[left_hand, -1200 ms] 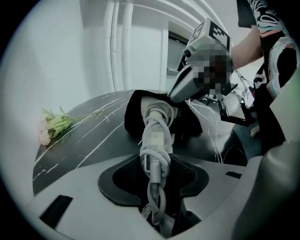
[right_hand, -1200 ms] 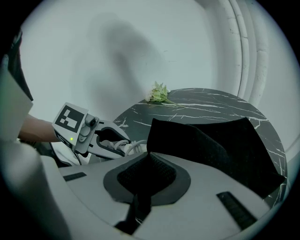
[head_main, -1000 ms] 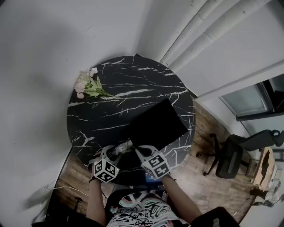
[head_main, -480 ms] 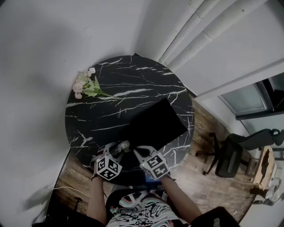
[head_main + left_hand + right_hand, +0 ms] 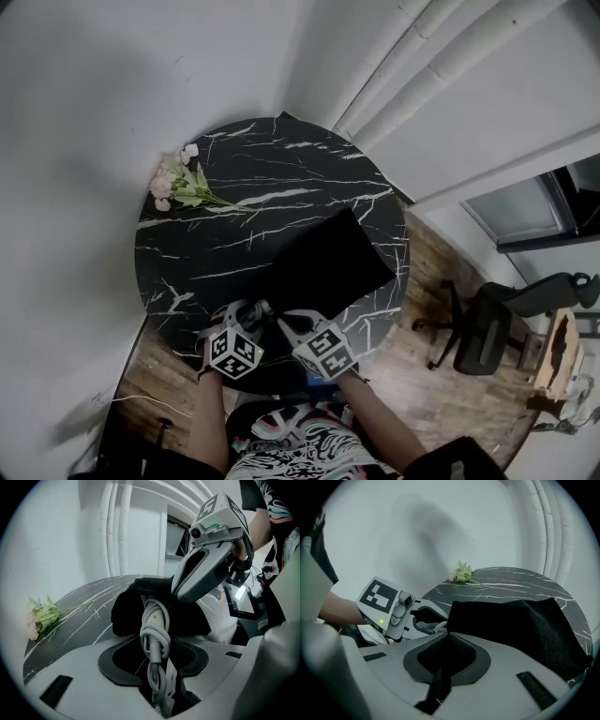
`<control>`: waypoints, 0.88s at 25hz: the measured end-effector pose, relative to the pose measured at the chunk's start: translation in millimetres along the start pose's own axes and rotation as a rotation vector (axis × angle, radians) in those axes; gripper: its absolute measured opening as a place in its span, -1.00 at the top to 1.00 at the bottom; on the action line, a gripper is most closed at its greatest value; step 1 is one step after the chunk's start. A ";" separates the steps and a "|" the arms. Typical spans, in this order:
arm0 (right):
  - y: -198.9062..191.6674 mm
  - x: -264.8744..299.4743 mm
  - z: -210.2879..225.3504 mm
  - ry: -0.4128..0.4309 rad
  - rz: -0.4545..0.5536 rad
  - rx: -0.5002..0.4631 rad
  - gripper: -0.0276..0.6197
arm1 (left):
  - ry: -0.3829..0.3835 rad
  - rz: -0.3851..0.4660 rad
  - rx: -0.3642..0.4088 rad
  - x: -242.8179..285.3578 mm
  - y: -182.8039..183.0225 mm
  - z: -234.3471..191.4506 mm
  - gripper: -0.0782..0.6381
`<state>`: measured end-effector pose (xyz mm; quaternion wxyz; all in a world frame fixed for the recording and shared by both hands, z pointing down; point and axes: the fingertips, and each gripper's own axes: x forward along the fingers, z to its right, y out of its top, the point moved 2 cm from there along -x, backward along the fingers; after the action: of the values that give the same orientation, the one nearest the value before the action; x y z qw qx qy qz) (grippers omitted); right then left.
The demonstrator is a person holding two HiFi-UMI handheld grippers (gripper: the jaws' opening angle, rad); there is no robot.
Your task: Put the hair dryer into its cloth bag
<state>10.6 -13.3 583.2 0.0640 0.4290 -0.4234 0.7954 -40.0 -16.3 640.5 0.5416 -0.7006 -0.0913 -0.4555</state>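
Left gripper [image 5: 157, 656]: coiled pale-grey cord [image 5: 154, 625] is clamped in half-closed jaws, apparently for insertion.
Right gripper [image 5: 447, 656]: black cloth bag [image 5: 520, 620] is pinched in shut jaws; its mouth is likely held open.

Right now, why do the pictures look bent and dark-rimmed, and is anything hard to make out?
Head view: the wide lens curves the wall pipes; the cloth bag is a featureless black patch on the table. Left gripper view: black round rim, white cord sharp, flowers softer. Right gripper view: soft shadow on the wall.
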 end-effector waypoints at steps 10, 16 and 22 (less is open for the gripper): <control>2.6 0.5 0.4 0.023 0.012 0.013 0.84 | -0.011 0.010 0.009 7.7 11.0 -1.2 0.26; 6.3 1.0 1.1 0.039 0.027 0.050 0.84 | -0.016 0.003 -0.004 19.5 11.9 0.8 0.26; 2.2 0.8 4.4 0.032 0.018 0.045 0.84 | -0.004 0.031 -0.027 1.4 1.2 -1.9 0.02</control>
<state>11.9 -18.2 583.6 0.0539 0.4139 -0.4081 0.8119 -39.5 -18.9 640.7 0.5389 -0.7101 -0.0753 -0.4468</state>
